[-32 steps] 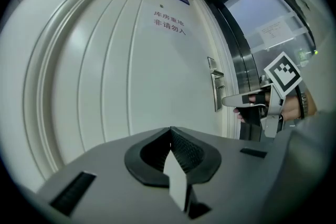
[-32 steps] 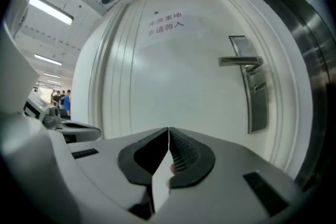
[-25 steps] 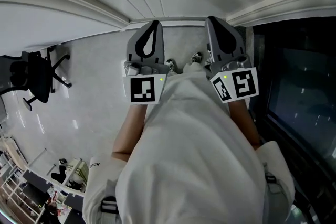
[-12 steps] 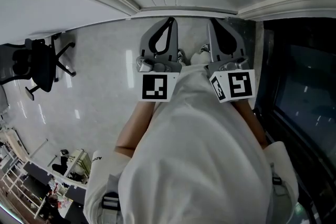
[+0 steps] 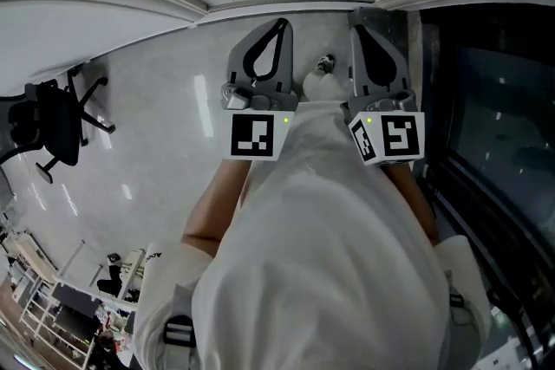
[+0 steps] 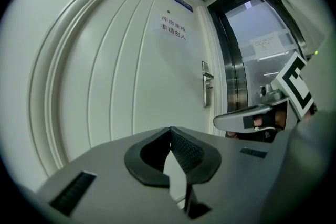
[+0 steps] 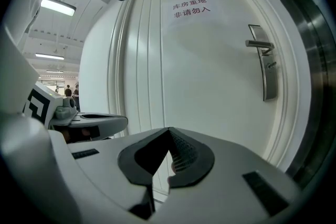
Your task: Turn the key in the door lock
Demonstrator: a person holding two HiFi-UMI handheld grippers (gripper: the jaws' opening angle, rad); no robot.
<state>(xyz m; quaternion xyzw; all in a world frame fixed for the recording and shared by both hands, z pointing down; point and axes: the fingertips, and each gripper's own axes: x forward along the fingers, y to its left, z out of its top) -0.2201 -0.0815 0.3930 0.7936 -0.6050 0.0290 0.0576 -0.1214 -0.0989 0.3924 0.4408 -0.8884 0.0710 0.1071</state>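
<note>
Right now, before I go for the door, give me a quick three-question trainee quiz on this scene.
1. True or false: the right gripper holds a key.
2. In the right gripper view, the lever handle sits on which side of the white door? A left, B right.
3. Fill in: the left gripper has its jaws ____.
Key: 1 false; 2 B; 3 shut, nothing between them.

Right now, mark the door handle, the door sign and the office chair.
door handle (image 7: 259,44), right gripper view, on the lever.
door sign (image 7: 191,9), right gripper view, on the middle of the print.
office chair (image 5: 54,124), head view, on its dark seat.
</note>
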